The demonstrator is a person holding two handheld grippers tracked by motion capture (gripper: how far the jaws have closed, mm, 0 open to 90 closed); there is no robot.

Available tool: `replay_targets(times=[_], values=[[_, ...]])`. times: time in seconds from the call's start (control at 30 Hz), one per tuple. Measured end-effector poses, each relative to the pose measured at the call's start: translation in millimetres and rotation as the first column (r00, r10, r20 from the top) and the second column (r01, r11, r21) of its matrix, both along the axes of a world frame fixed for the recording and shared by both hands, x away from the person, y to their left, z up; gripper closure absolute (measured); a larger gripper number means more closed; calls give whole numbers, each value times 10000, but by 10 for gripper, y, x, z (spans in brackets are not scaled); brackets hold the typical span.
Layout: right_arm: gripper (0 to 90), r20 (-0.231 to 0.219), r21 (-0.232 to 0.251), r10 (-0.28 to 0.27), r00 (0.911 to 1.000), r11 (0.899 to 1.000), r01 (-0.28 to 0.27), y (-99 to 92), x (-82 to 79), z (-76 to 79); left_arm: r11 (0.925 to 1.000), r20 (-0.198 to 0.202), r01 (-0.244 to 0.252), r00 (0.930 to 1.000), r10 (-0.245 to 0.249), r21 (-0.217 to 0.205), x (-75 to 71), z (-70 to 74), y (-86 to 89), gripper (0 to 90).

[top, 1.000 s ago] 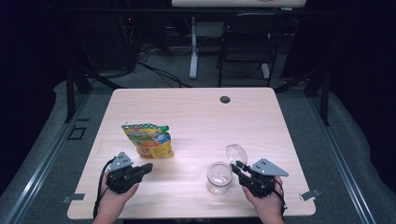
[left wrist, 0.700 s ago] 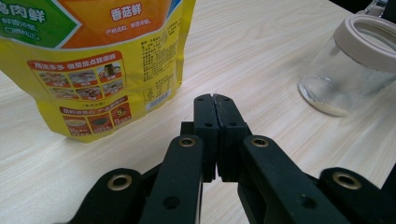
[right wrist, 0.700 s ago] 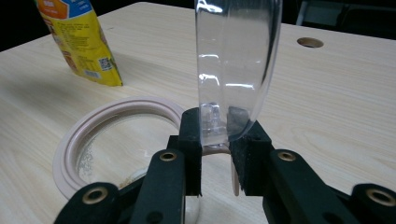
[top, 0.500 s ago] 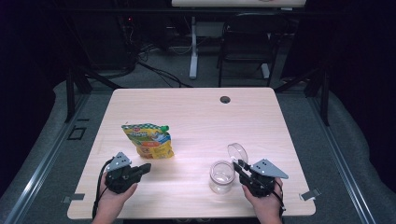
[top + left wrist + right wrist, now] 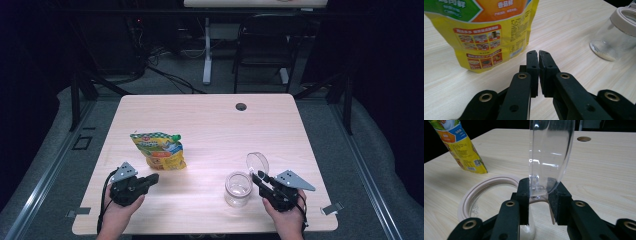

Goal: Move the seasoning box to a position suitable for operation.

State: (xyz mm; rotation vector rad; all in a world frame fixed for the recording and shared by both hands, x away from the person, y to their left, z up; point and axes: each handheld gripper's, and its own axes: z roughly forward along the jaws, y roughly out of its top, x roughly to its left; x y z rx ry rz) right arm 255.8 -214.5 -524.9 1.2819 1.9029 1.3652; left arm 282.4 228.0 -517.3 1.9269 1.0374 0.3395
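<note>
Clear jar (image 5: 237, 188) stands upright on the desk (image 5: 210, 125) near its front edge, mouth ringed by a pale seal, a little pale residue on its floor. Its clear lid (image 5: 257, 162) is swung up on edge at the jar's right rim, likely so the mouth stays free for filling. Right hand-held gripper (image 5: 261, 176) sits just beside the jar; in the right gripper view the lid's lower edge (image 5: 550, 152) stands between the jaws, which have just been opening. One pad lies against the lid, the other stands off with a gap, so this reads as a loosened hold, propping more than clamping. Yellow pouch (image 5: 159, 150) stands upright, well left of the jar. Left hand-held gripper (image 5: 152, 178) points at its base, just short of it; the jaws are nearly together, a thin slit between, nothing in them (image 5: 538, 72). Probably poised to take the pouch and pour.
</note>
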Motion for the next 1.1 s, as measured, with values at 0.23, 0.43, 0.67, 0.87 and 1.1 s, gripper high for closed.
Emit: replay_targets(times=[0.23, 0.43, 0.67, 0.87, 1.1], values=[[645, 14, 129, 73, 10000, 9999, -74, -51, -34, 7, 9996, 180, -288, 9994, 288, -34, 36, 8, 88, 807], [609, 39, 79, 207, 9998, 9998, -207, -83, -81, 14, 9980, 351, -583, 9976, 591, -224, 132, 17, 229, 657], [583, 25, 79, 202, 9998, 9998, -202, -123, -119, 10, 9931, 547, -1090, 9923, 1114, -443, 304, 31, 363, 534], [579, -11, 104, 118, 9999, 9999, -118, -149, -139, 6, 9938, 768, -1009, 9916, 1043, -470, 439, 80, 463, 449], [574, -14, 170, 45, 10000, 9998, -45, -155, -135, -4, 9962, 975, -740, 9922, 781, -452, 532, 98, 473, 409]])
